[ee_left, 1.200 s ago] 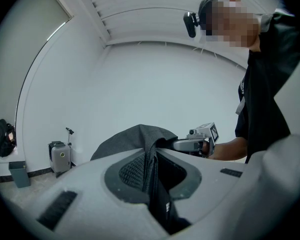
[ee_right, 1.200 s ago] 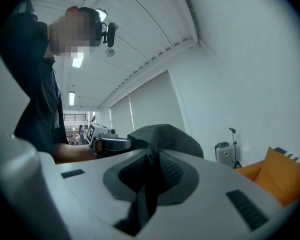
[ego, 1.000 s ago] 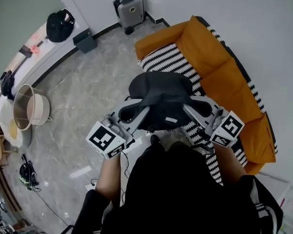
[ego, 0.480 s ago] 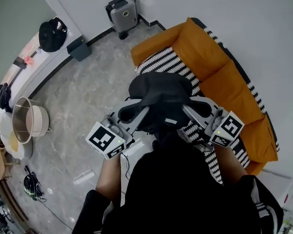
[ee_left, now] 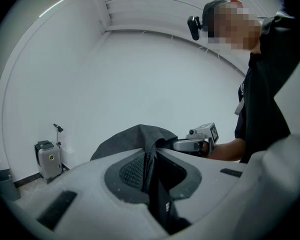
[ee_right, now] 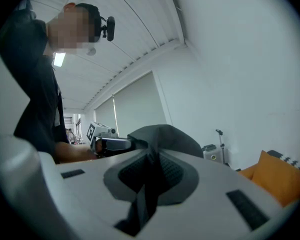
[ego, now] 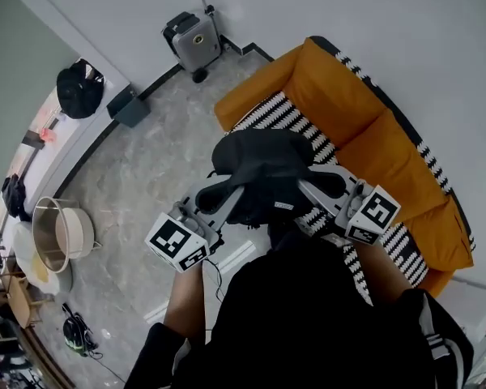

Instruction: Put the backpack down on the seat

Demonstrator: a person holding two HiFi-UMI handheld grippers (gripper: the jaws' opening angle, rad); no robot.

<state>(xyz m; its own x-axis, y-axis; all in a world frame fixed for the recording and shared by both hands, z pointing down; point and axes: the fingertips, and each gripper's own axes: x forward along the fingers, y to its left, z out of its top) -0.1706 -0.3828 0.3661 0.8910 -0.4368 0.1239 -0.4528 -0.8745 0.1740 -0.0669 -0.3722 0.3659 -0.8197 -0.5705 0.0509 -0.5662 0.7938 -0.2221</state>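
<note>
Grey marble floor point(ego: 146, 168), white walls point(ego: 389, 14). Orange sofa point(ego: 364, 128) stood along the right wall, its seat under a black-and-white striped cover point(ego: 287, 118). Black backpack point(ego: 263, 164) hung in the air before the sofa. Grey suitcase point(ego: 192, 39) stood by the far wall. Left hand-held gripper point(ego: 229, 198) and right hand-held gripper point(ego: 312, 190) each pinched a fold of backpack fabric.

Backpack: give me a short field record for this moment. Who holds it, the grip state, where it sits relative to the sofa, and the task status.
held thing: black backpack
left tongs: shut on backpack fabric
right tongs: shut on backpack fabric
position: lifted between both tongs, at the front edge of the orange sofa
seat: striped cover on the sofa
status: not yet set down
nearby: grey suitcase by the wall
</note>
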